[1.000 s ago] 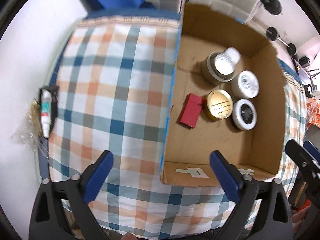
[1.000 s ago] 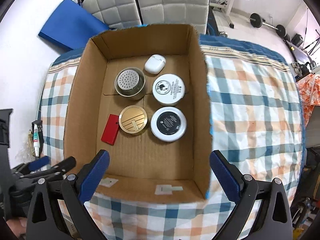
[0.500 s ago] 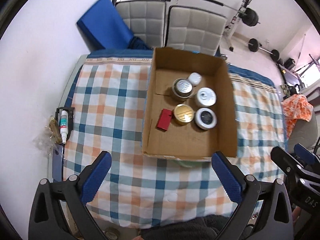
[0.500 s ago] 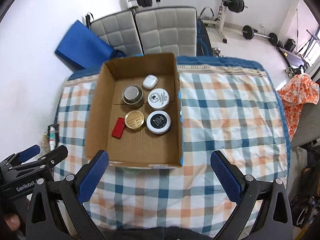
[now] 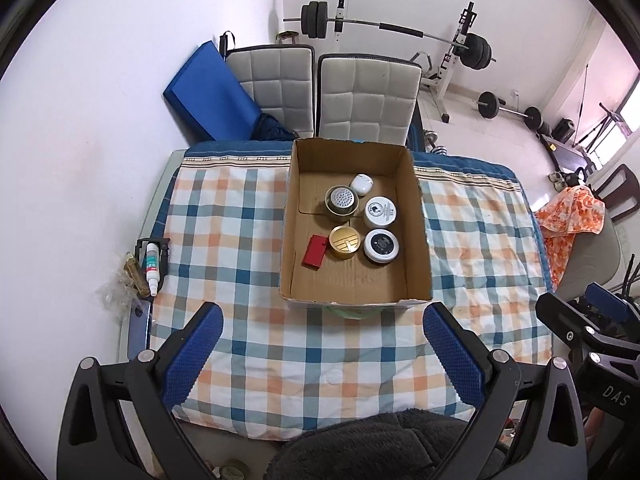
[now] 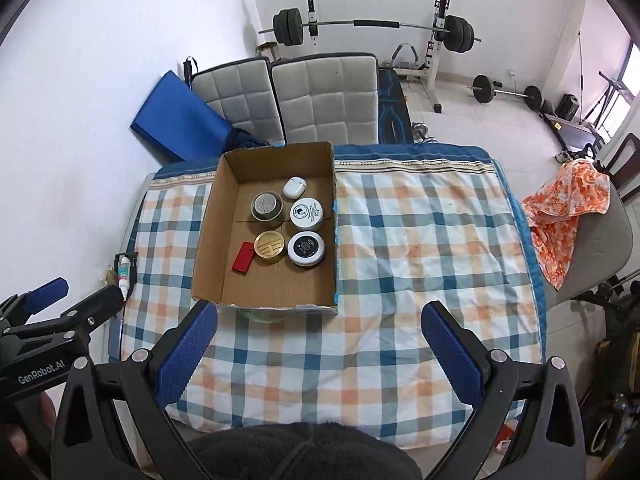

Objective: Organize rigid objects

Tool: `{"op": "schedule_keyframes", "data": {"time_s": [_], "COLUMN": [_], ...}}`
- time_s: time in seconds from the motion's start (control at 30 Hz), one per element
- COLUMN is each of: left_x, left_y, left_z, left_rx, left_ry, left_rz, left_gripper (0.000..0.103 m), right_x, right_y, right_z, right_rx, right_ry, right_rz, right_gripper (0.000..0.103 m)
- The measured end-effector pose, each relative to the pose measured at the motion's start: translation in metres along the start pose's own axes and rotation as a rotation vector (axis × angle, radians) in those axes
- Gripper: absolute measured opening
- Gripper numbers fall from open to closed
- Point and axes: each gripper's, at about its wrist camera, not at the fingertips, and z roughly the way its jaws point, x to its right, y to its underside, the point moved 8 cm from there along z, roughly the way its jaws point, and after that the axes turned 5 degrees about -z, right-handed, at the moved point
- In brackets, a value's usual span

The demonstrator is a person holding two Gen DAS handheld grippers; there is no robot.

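An open cardboard box [image 5: 420, 236] [image 6: 206, 236] stands on a checked tablecloth [image 5: 224, 220] [image 6: 420, 240]. Inside lie a red flat case [image 5: 314, 251] [image 6: 242, 256], a gold round tin [image 5: 345, 242] [image 6: 271, 247], a black-and-white jar [image 5: 381, 245] [image 6: 307, 248], a white jar [image 5: 380, 211] [image 6: 306, 213], a metal-mesh-topped tin [image 5: 341, 199] [image 6: 265, 205] and a small white case [image 5: 361, 184] [image 6: 294, 187]. My left gripper [image 5: 322, 352] is open and empty, held high over the table's near edge. My right gripper [image 6: 318, 350] is open and empty, equally high and back.
A tube [image 5: 151, 264] [image 6: 125, 274] in a black holder sits at the table's left edge. Two grey chairs [image 5: 366, 96] [image 6: 324, 96] and a blue mat [image 5: 208, 92] stand behind the table. An orange cloth [image 6: 564, 216] hangs on a chair at the right. Weights stand at the back.
Both grippers have pulled up and back from the box, so the whole table and room now show. The objects in the box have not moved.
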Motion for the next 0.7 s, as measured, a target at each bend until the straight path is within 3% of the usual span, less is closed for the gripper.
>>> {"op": "schedule_keyframes", "data": {"time_s": [0.33,0.7], "left_x": [0.012,0.013], "left_y": [0.009,0.011], "left_z": [-0.024,-0.033], "left_rx": [0.011,0.028], "left_ry": [-0.002,-0.003], "left_rz": [0.021,0.021], "left_gripper": [0.103,0.103], "right_x": [0.009,0.011], "right_y": [0.005,0.004], "right_z": [-0.038,-0.051], "right_rx": [0.019,0.042], "right_ry": [0.002,0.021], "right_rz": [-0.005,-0.009], "right_gripper": [0.103,0.103]}}
